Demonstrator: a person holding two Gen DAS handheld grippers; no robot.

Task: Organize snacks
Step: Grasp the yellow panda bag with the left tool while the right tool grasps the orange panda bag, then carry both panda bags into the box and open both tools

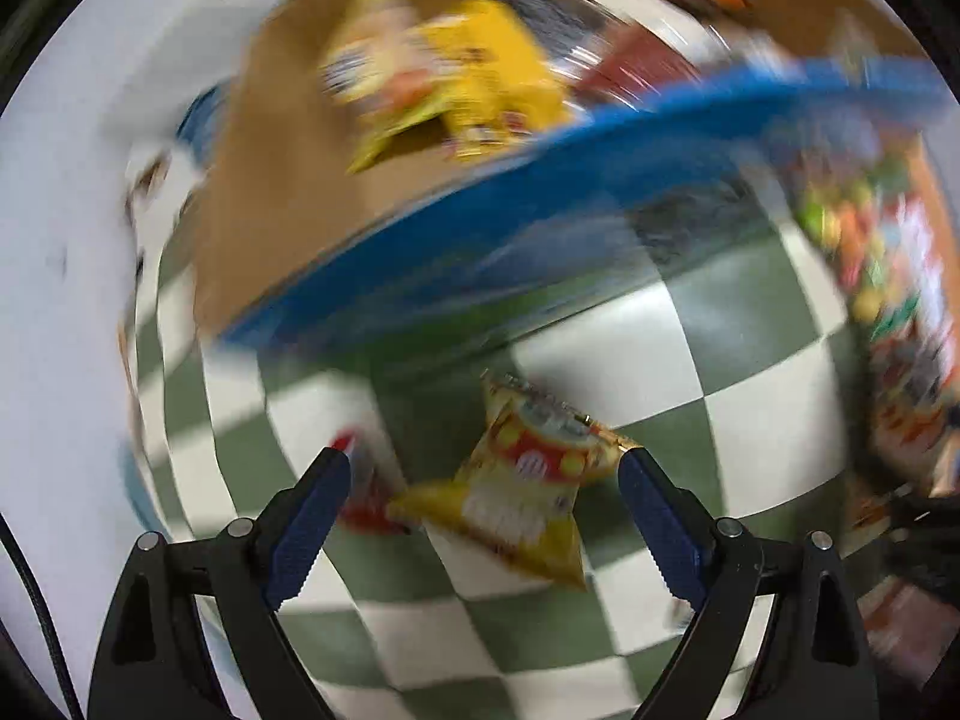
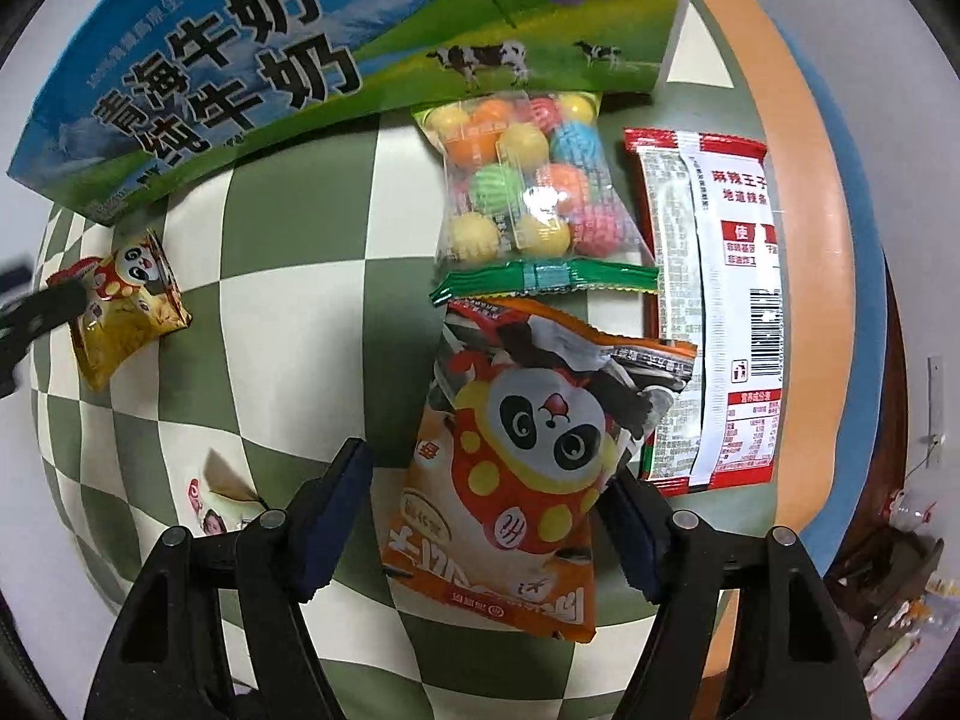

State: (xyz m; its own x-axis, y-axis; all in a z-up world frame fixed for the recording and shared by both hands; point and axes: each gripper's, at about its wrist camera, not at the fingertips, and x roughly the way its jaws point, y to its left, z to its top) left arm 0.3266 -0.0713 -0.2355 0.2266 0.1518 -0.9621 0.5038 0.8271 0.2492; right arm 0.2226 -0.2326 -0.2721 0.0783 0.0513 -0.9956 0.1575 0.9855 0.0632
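My left gripper (image 1: 483, 480) is open, its fingers on either side of a small yellow panda snack packet (image 1: 522, 498) lying on the checkered cloth. The same packet shows in the right wrist view (image 2: 123, 312), with the left gripper's dark finger at it. A cardboard milk box (image 1: 336, 198) holds several yellow and red snack bags (image 1: 474, 72); its printed side (image 2: 240, 72) shows in the right wrist view. My right gripper (image 2: 486, 492) is open around an orange panda snack bag (image 2: 516, 468) lying on the cloth; I cannot tell if the pads touch it.
A clear bag of coloured candy balls (image 2: 528, 186) and a red-and-white spicy strip packet (image 2: 714, 312) lie beyond the orange bag. A small white packet (image 2: 222, 498) lies left of my right gripper. A small red-and-white packet (image 1: 366, 480) lies by the left finger. The green-and-white checkered cloth (image 2: 288, 324) covers an orange-rimmed table (image 2: 840, 276).
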